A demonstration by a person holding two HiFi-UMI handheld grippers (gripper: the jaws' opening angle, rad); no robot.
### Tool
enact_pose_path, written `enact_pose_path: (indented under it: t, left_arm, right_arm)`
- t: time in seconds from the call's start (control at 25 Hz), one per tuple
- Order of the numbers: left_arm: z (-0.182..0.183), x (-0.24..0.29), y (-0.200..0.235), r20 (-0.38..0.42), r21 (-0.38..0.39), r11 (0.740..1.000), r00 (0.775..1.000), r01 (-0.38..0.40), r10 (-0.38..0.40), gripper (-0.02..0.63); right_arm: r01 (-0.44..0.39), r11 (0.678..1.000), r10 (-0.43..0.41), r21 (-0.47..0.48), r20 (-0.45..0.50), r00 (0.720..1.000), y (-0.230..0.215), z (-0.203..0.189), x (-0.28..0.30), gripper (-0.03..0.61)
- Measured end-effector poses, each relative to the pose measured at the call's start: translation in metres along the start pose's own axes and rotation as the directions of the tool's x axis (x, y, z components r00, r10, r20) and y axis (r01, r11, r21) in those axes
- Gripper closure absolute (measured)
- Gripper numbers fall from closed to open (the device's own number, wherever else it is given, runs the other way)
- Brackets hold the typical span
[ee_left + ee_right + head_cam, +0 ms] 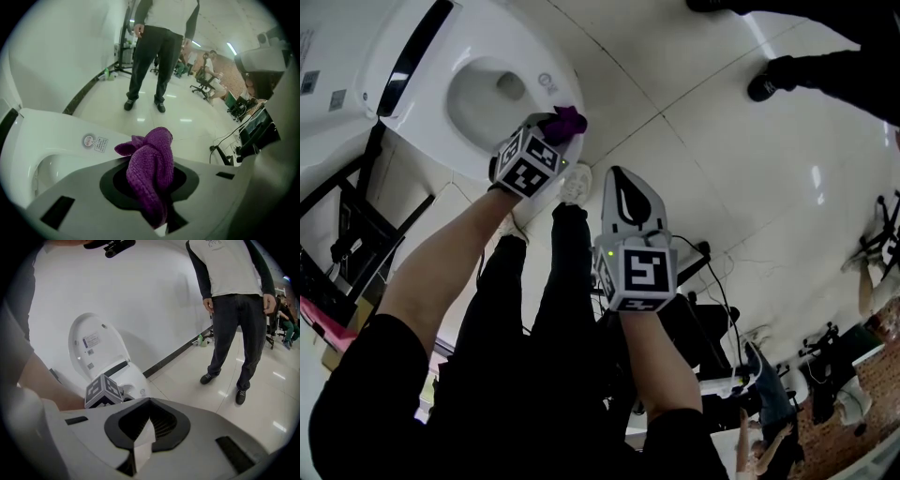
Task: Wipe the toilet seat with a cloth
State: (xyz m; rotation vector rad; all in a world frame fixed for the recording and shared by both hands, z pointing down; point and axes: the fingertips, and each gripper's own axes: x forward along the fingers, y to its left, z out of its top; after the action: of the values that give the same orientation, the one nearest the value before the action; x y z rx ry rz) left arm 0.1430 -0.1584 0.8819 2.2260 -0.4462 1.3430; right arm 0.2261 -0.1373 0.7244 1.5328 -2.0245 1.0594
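Head view: one white ceramic toilet (546,58) fills the 10 to 11 o'clock part of the frame, its bowl open. The left tool (551,128) reaches to the rim at the bowl's 4 o'clock side. It carries the single purple knitted cloth (569,119), which bunches over the glossy white toilet seat (459,142). Whether the cloth presses on the seat I cannot tell here. The right tool (617,176) hangs apart at 5 o'clock from the left one, above the pale tiled floor (722,169).

Left gripper view: the jaws pinch the cloth low in its bunch. A fat fold stands up toward 12 o'clock and a small tail points to 9 o'clock. The seat runs from 9 o'clock inward and bears one round sticker (89,140). One standing person (161,42) is at 12 o'clock, well apart.

Right gripper view: the jaws are pressed together with nothing between them. The raised white toilet lid (93,345) stands at 10 o'clock.

The cloth looks light, soft and limp, so it should fold to the seat's curve. A grip at mid-bunch leaves a free pad for wiping. The seat looks hard and slick, so light pressure should do.
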Motion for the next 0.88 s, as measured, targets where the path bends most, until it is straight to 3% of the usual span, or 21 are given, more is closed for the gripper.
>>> enact_pose_path:
  t: [0.16,0.44,0.68,0.88]
  left_arm:
    - [0.011,0.007,-0.007,0.002,0.041,0.999,1.0,0.023,-0.023,0.52]
    - [0.027,-0.014,-0.026,0.057,0.027,0.996,0.995,0.083,-0.085,0.52]
    - [0.043,-0.094,-0.045,0.156,0.021,0.998,0.986,0.057,-0.059,0.52]
    - [0.06,-0.19,-0.067,0.263,0.052,0.998,0.964,0.02,-0.033,0.52]
  right_arm:
    - [0.006,1.0,-0.006,0.006,0.007,1.0,0.0,0.001,-0.006,0.563]
    - [0.017,1.0,-0.017,0.0,0.045,0.999,0.006,0.016,-0.026,0.563]
    - [0.012,0.999,-0.009,-0.039,0.092,0.996,0.037,0.051,-0.058,0.562]
    - [0.014,0.996,-0.001,-0.089,0.15,0.989,0.082,0.087,-0.101,0.561]
